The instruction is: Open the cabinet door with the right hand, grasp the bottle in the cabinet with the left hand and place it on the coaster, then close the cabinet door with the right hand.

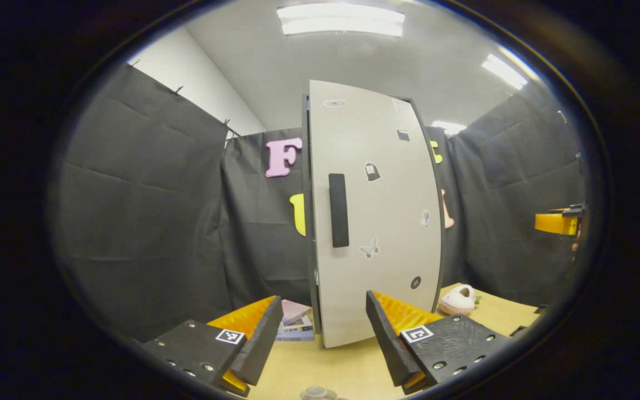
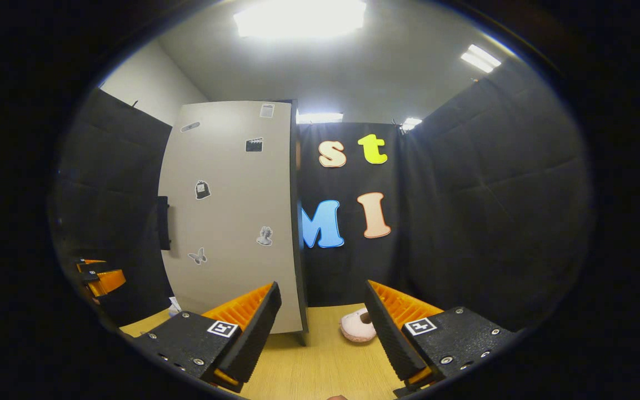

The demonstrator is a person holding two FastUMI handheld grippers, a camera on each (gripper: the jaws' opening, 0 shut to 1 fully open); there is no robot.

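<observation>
So cabinet door [image 1: 375, 216] is closed in both views; pale panel with small stickers, standing upright on the tabletop [image 1: 325, 366]; dark vertical handle [image 1: 338, 210] near the door's left edge in the left gripper view, same handle [image 2: 163, 223] at the door's far-left edge in the right gripper view.

Left gripper [image 1: 320, 344]: jaws spread wide, nothing between them, hovering above the tabletop just in front of the door, not touching it; handle sits above and between the fingers.

Right gripper [image 2: 320, 339]: jaws also apart, empty; aimed at the door's right edge and the black wall beside it; well apart from the handle.

Bottle: can't tell where it is; door shut, interior hidden. A small round pale thing [image 1: 318, 393] sits at the near edge of the tabletop in the left gripper view; too cropped to say what it is.

Other stuff: pink slipper-like object [image 1: 457, 300] on the tabletop right of the cabinet, same one [image 2: 358, 325] between the right gripper's fingers further back; stack of books [image 1: 295, 326] left of the cabinet base; other gripper's orange body [image 1: 559, 222] at far right of the left gripper view.
</observation>
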